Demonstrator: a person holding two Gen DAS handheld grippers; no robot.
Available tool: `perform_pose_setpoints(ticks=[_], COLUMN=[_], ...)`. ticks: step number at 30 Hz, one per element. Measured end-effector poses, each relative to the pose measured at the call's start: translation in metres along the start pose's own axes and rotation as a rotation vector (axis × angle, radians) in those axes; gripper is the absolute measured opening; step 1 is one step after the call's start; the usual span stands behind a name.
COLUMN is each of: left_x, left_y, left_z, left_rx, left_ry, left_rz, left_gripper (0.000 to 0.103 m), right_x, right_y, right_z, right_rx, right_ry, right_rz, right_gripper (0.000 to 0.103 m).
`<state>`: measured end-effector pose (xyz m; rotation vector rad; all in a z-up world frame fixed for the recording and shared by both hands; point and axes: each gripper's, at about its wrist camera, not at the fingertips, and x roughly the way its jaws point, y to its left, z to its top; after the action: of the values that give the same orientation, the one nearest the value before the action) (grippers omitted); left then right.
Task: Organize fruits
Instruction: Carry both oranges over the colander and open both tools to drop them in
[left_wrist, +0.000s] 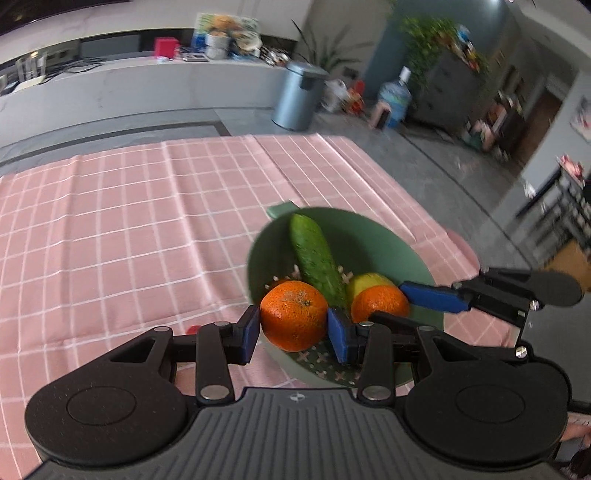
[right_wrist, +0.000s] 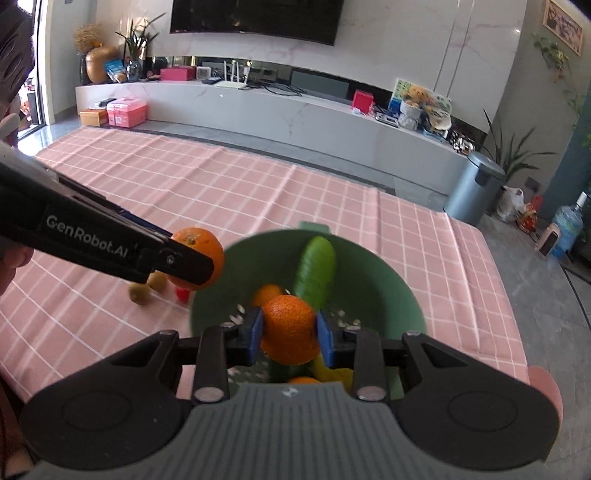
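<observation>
Left gripper (left_wrist: 293, 334) jaws clamp a speckled orange mandarin (left_wrist: 294, 314); right gripper (right_wrist: 289, 336) jaws clamp a second mandarin (right_wrist: 290, 328) above the green colander (right_wrist: 391, 291) holding a cucumber (right_wrist: 316, 271).

Two oranges (left_wrist: 294, 319) (right_wrist: 290, 329) held over the green bowl (left_wrist: 384, 240).

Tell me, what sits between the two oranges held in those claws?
In the left wrist view, the cucumber lies in the green bowl between the left claw's orange and the right claw's orange. The left claw's blue fingertip also stands there.
</observation>
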<state>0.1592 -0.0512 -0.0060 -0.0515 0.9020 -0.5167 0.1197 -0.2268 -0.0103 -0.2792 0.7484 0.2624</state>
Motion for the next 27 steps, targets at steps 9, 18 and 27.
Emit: perform_pose_setpoints(ticks=[9,18,27], left_x=[0.03,0.039,0.033], left_y=[-0.018,-0.018,-0.015], left_z=[0.0,0.003,0.008], left_rx=[0.152,0.2,0.174], left_ry=[0.143,0.186,0.143], left_rz=[-0.026,-0.022,-0.028], left_gripper=[0.045,0.045,0.049], right_x=[0.011,0.021,0.016], right_y=[-0.021,-0.029,-0.022], right_z=[-0.009,-0.011,-0.009], right_rx=[0.018,0.087,0.107], right_ry=[0.036,0.064,0.059], right_rz=[0.027,0.097,0.128], right_gripper=[0.027,0.027,0.027])
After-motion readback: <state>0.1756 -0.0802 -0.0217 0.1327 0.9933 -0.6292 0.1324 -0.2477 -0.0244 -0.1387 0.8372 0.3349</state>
